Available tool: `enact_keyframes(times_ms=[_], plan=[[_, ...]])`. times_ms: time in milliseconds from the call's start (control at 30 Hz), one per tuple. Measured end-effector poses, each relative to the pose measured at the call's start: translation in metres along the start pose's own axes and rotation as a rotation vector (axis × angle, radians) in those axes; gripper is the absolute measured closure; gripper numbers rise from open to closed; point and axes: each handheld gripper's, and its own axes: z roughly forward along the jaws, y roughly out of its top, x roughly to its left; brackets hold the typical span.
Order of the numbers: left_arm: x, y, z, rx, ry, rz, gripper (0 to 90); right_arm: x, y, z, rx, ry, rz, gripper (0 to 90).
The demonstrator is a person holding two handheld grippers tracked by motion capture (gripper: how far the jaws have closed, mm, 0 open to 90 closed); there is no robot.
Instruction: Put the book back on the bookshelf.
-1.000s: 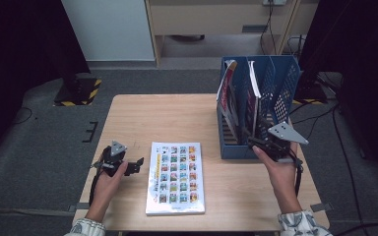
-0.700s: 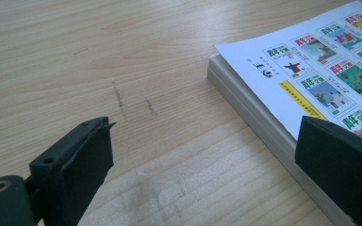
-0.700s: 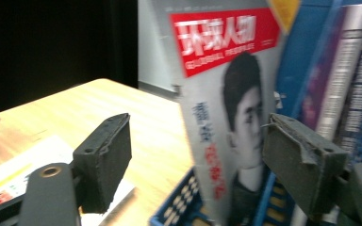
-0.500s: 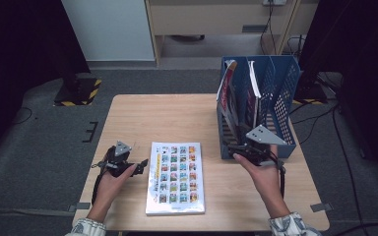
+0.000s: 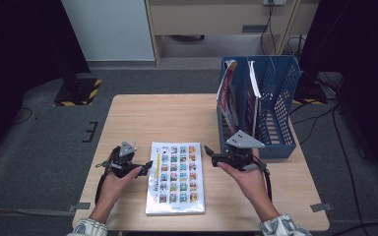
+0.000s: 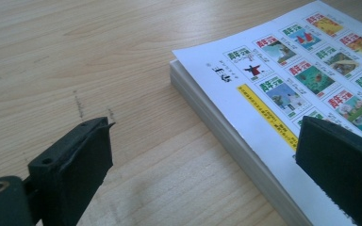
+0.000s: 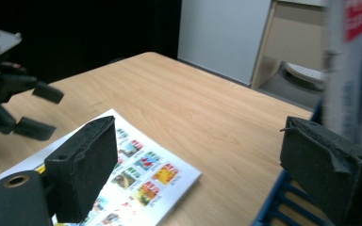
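Note:
A thick book (image 5: 175, 177) with a grid of small colour pictures on its cover lies flat on the wooden table (image 5: 167, 118). My left gripper (image 5: 146, 167) is open at the book's left edge, and in the left gripper view (image 6: 205, 132) one jaw is over the cover (image 6: 287, 80) and the other over bare wood. My right gripper (image 5: 210, 156) points left, between the book and the blue file rack (image 5: 280, 123). Its jaws have just been opening and hold nothing (image 7: 200, 129). The book (image 7: 141, 174) lies below them.
Two or three upright books (image 5: 229, 98) stand in the rack's left slots at the table's right side. One of these books (image 7: 353, 70) is close to my right jaw. A striped floor stand (image 5: 78, 91) and cables lie beyond the table.
My right gripper has moved left from the rack's front towards the book, turned its jaws leftward, and opened them wider. My left gripper has hardly moved.

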Motion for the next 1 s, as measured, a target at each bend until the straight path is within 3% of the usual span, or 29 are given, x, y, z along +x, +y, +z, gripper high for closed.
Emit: enact_keyframes(times_ms=[200, 533, 900, 1000], plan=[[-0.006, 0.001, 0.002, 0.019, -0.018, 0.015, 3.5, 0.025, -0.009, 0.02, 0.068, 0.06, -0.035, 9.7], [-0.011, 0.001, 0.006, 0.029, -0.02, 0.022, 4.3, 0.047, -0.028, 0.05, 0.148, 0.148, -0.053, 16.1], [-0.015, 0.003, 0.014, 0.054, -0.03, 0.004, 9.0, 0.053, -0.05, 0.07, 0.257, 0.197, -0.058, 19.6], [-0.014, 0.005, 0.021, 0.062, -0.056, -0.013, 13.6, 0.05, -0.055, 0.074, 0.294, 0.202, -0.039, 18.8]])
